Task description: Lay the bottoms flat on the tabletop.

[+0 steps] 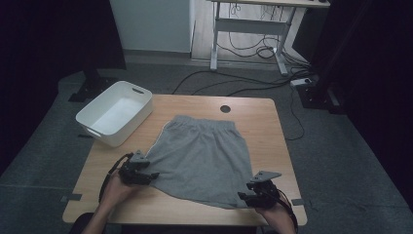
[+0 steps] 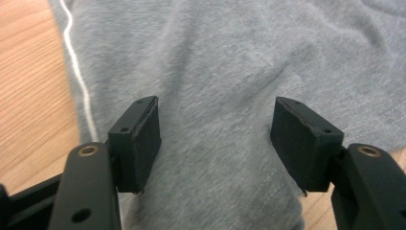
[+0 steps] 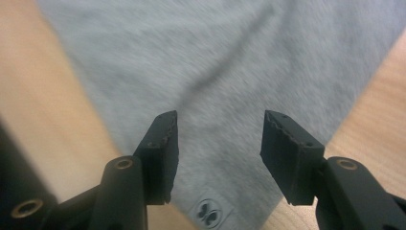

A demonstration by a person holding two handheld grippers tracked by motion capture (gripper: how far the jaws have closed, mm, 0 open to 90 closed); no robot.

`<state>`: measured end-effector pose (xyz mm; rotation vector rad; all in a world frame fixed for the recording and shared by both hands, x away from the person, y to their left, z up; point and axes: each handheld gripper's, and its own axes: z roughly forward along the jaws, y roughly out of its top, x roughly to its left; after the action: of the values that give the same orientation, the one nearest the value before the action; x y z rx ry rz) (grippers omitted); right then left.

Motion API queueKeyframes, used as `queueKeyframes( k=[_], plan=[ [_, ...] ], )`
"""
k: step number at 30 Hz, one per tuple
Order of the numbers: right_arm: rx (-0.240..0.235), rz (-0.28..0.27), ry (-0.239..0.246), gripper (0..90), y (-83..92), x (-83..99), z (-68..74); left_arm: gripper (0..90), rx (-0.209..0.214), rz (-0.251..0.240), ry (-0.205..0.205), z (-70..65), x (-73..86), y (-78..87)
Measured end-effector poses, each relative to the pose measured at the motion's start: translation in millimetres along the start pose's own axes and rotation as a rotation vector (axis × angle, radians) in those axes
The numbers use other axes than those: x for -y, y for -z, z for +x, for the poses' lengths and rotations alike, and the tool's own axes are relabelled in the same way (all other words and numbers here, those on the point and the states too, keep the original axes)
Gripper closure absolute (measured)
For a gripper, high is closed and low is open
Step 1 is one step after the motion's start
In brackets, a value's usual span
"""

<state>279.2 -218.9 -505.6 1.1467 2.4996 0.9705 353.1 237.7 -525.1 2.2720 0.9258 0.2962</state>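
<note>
Two corners: grey shorts [image 1: 202, 158] lie spread flat mid-desk, waistband at the far side, hem toward the person; each lower corner has a tool at it.
Shorts detail: white piping runs down the left side seam [image 2: 76, 62]; a small printed tag [image 3: 209, 213] sits at the right hem corner, seen in the right gripper view.
Step in hand: judged as the start of a fold or a smoothing pass, both tools set at the hem corners, cloth not yet pinched.
Left tool [image 2: 218, 139]: jaws apart, released; fabric lies beneath and between them, pads not pressing on it.
Right tool [image 3: 218, 153]: jaws apart, nothing gripped; hem corner lies under the gap.
Next move, judged: lower each tool so one jaw slides under the edge, close on the cloth, then lift both corners evenly toward the waistband.
Pose: forearms enter from the near edge; left hand [image 1: 117, 187] angled inward to the right, right hand [image 1: 272, 209] pointing left and forward; both tools low, nearly level over the desk [image 1: 263, 122].
Surroundings: white bin [image 1: 115, 113] at the desk's far left corner, well apart from the shorts.
</note>
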Motion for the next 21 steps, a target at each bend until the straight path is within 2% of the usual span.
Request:
queueKeyframes(
  k=[3, 5, 7, 10, 13, 21],
  plan=[
    [0.063, 0.049, -0.017, 50.6, -14.6, 7.7, -2.7, 31.8, -0.047, 0.029, -0.003, 1.7, 3.3, -1.4],
    [0.066, 0.085, -0.021, 59.0, -21.7, 12.7, -3.2, 31.4, -0.052, 0.042, -0.001, 2.9, 5.0, -3.1],
    [0.076, 0.069, -0.028, 67.5, -21.4, 14.5, -3.5, 31.6, -0.042, 0.044, 0.013, 4.3, 6.3, -4.2],
    [0.080, 0.066, -0.026, 74.0, -20.2, 16.0, -5.6, 31.7, -0.030, 0.049, 0.031, 4.4, 7.1, -4.4],
    [0.093, 0.074, -0.025, 76.8, -18.3, 17.0, -8.1, 31.1, -0.038, 0.066, -0.006, -5.2, 7.3, -4.7],
    [0.142, 0.075, -0.073, 77.0, -10.6, 24.3, -22.1, 30.6, -0.011, 0.069, -0.037, -32.6, 8.0, -5.9]
  ],
)
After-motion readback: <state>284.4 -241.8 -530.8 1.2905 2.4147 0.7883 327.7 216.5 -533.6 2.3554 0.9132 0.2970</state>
